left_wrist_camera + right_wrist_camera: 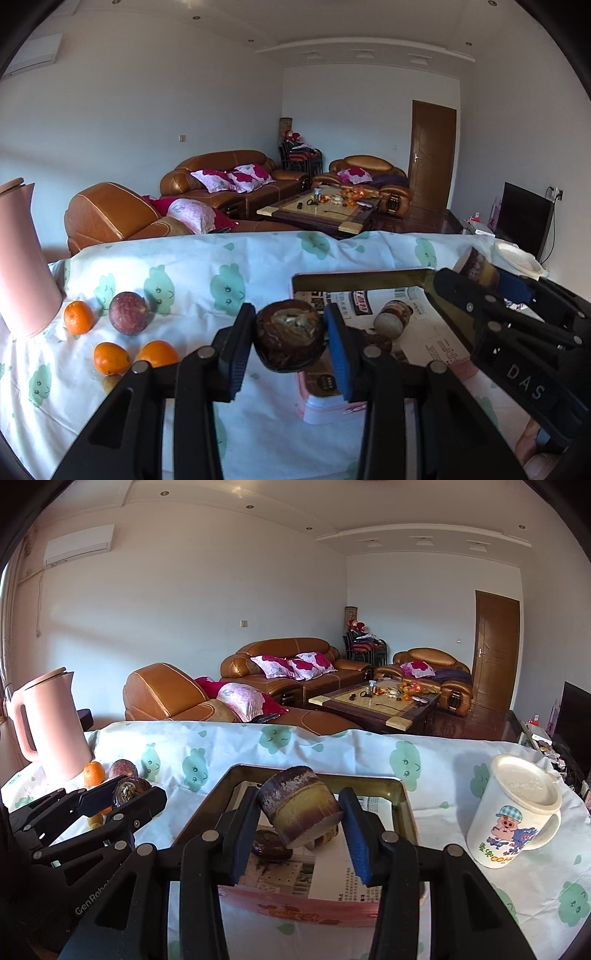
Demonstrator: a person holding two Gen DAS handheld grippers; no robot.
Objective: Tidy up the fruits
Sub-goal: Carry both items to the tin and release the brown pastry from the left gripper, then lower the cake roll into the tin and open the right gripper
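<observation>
Table: cloud-print cloth.
Left gripper: clamped on dark shrivelled fruit; oranges to its left.
Right gripper: clamped on sugarcane piece above tray.

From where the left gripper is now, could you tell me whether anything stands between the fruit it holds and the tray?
Nothing visible blocks it. The left gripper, shut on a dark brown fruit, sits at the tray's near left edge. The right gripper holds a sugarcane piece above the tray.
</observation>
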